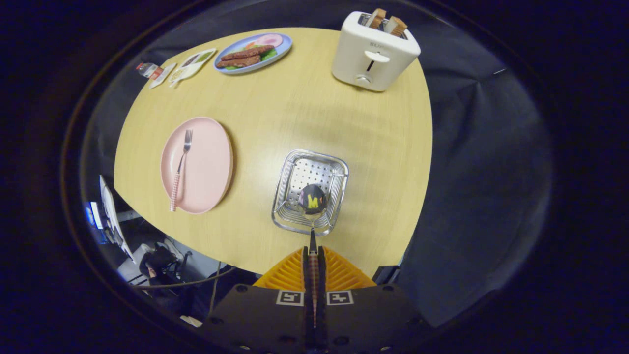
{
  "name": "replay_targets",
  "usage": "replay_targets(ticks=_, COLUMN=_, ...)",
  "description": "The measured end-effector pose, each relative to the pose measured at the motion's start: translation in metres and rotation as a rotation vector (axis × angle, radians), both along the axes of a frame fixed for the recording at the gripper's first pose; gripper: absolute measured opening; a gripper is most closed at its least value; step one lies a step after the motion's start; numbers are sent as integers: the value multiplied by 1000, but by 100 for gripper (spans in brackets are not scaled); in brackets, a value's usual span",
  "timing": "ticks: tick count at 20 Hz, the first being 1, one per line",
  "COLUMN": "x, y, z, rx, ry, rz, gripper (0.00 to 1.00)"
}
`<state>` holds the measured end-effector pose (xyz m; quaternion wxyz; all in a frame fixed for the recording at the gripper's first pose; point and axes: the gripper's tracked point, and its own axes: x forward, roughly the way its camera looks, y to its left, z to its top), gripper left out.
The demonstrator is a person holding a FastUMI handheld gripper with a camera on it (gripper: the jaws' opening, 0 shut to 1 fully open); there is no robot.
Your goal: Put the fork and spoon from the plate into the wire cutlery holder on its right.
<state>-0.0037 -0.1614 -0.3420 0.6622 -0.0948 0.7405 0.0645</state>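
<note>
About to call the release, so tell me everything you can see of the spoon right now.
The spoon is shiny metal with a handle patterned in small checks. That handle is clamped between the closed jaws of the gripper, with only a short dark neck showing ahead of them. Its mirror-like bowl points forward and sits over the near end of the wire cutlery holder, above the perforated floor. Whether the bowl touches the holder cannot be told. It is well away from the pink plate.

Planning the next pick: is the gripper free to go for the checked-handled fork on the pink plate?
Probably not yet. The gripper is shut on the metal spoon, held over the wire cutlery holder. Once that is dropped, the checked-handled fork lies uncovered on the pink plate, bare wooden table between.
</note>
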Motion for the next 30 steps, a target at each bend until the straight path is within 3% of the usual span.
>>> replay_targets(ticks=4, x=11, y=9, z=-12, rx=-2, ry=76, rz=27, gripper=2)
replay_targets(ticks=7, x=16, y=15, z=-23, rx=-6, ry=122, rz=1, gripper=2)
replay_targets(ticks=11, x=35, y=11, z=-29, rx=-36, ry=56, rz=25, gripper=2)
replay_targets(ticks=18, x=32, y=18, z=-35, rx=-1, ry=19, rz=-6, gripper=8)
replay_targets(ticks=24, x=41, y=19, z=-24, rx=24, ry=-121, rz=-25, gripper=13)
replay_targets(ticks=25, x=40, y=18, z=-22, rx=24, ry=-144, rz=-26, gripper=22)
replay_targets(ticks=28, x=41, y=21, z=-8, rx=39, ry=-235, rz=-21, gripper=33)
replay_targets(ticks=30, x=44, y=27, z=2, rx=49, ry=-312, rz=-21, gripper=47)
